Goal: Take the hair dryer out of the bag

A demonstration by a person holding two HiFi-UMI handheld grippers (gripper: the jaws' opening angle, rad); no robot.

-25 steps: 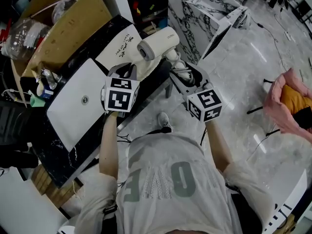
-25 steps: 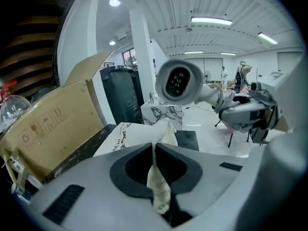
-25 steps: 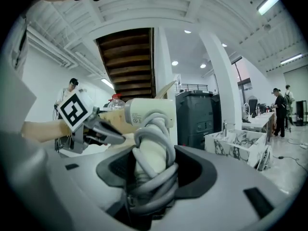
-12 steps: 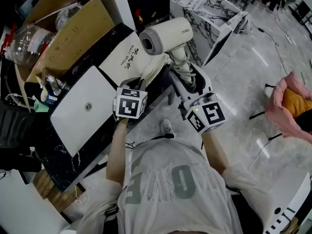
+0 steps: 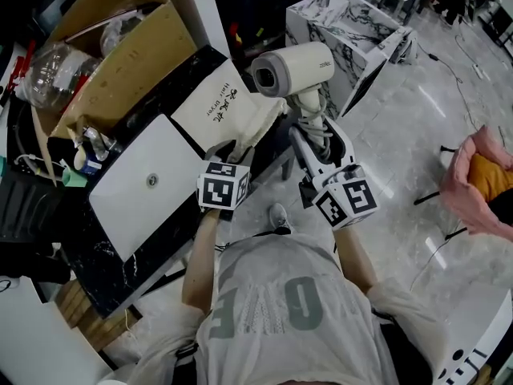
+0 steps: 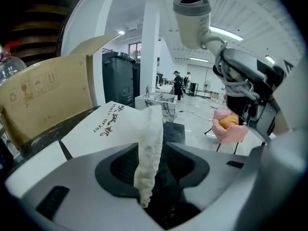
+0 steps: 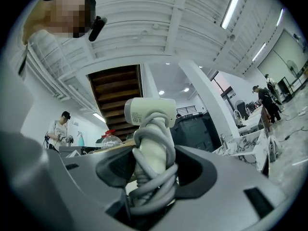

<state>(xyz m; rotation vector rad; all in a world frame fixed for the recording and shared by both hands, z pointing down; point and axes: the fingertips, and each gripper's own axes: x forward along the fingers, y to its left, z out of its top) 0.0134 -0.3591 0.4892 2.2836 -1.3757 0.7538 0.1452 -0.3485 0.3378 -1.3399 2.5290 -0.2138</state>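
A long black table point(image 5: 84, 243) runs along the left, with an open cardboard box point(image 5: 120, 62) at its far end. To the right stands a white marble-patterned block point(image 5: 353, 30). A flat white panel point(image 5: 148, 183) lies on the table, and just past it lies the cream cloth bag point(image 5: 224, 111), printed side up and slack.

The white hair dryer point(image 5: 296, 66) is out of the bag, raised in the air just to the right of it, with its nozzle end facing the head camera. Its grey cord is wound around the handle.

The right gripper point(image 5: 317, 135) is closed on that handle and cord, the pads pressing from both sides point(image 7: 154, 172).

The left gripper point(image 5: 232, 147) is at the near edge of the bag. Its jaws have just been opening and stand partly apart point(image 6: 156, 165). A fold of the bag's cloth hangs between them against one pad, with a gap beside it.
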